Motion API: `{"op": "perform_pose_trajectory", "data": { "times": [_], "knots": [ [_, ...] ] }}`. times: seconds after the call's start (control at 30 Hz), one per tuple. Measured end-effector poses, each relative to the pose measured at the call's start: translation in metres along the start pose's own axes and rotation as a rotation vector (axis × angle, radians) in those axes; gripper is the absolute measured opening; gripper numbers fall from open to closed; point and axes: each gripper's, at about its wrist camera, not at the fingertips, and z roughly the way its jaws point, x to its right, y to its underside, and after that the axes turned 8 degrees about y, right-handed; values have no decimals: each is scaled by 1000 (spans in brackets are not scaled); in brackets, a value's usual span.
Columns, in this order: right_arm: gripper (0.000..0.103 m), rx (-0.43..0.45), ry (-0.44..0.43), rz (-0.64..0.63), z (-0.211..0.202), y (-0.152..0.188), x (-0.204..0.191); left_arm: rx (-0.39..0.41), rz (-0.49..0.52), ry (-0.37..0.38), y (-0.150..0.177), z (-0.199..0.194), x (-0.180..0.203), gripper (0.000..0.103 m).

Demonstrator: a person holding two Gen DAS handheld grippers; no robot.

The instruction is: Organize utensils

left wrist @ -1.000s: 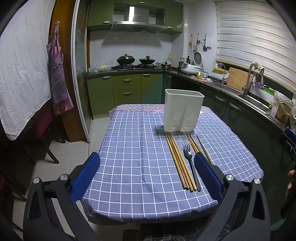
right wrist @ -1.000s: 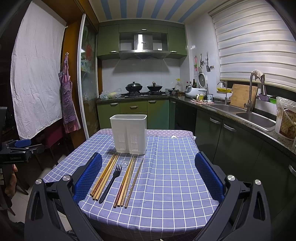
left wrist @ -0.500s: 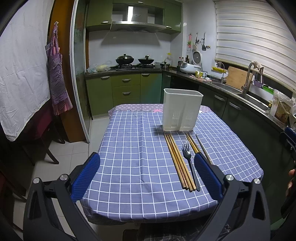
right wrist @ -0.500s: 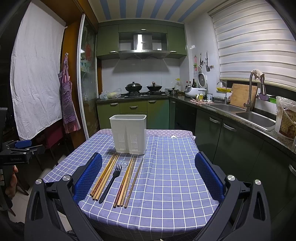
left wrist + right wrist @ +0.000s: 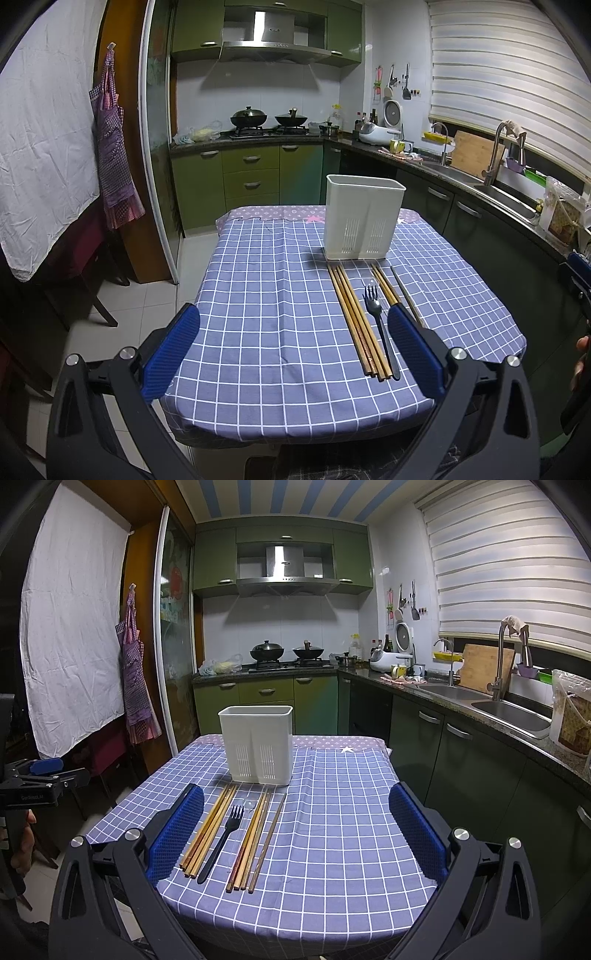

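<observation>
A white two-compartment utensil holder (image 5: 364, 218) (image 5: 258, 744) stands upright on the blue checked tablecloth (image 5: 273, 295) (image 5: 340, 823). In front of it lie a bundle of wooden chopsticks (image 5: 356, 321) (image 5: 210, 830), a black fork (image 5: 378, 325) (image 5: 223, 838) and more chopsticks (image 5: 255, 840) (image 5: 386, 286). My left gripper (image 5: 293, 349) hovers open at the table's near edge, left of the utensils, holding nothing. My right gripper (image 5: 295, 829) hangs open and empty over the near edge, its left pad beside the chopstick bundle.
Green kitchen cabinets, a stove with two pans (image 5: 286, 651) and a sink counter (image 5: 491, 701) run behind and to the right. A chair and an apron (image 5: 114, 147) are at the left. The other gripper and a hand show at the left edge of the right wrist view (image 5: 33, 781).
The left wrist view has shifted slightly, the table sitting a little nearer. The right gripper and the utensils have not moved.
</observation>
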Motion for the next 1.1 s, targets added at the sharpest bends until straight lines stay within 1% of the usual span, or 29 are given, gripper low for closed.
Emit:
{"op": "perform_pose_trajectory", "data": {
  "times": [0.7, 0.93, 1.0, 1.1],
  "knots": [
    [99, -5, 1, 3, 2, 1, 0, -9, 6, 4, 1, 4, 1, 97],
    [99, -17, 1, 3, 8, 6, 1, -17, 5, 3, 1, 7, 1, 97],
    [99, -38, 9, 10, 14, 6, 4, -33, 12, 0, 0, 12, 2, 97],
    [99, -116, 33, 15, 34, -1, 10, -89, 20, 22, -8, 26, 3, 97]
  ]
}}
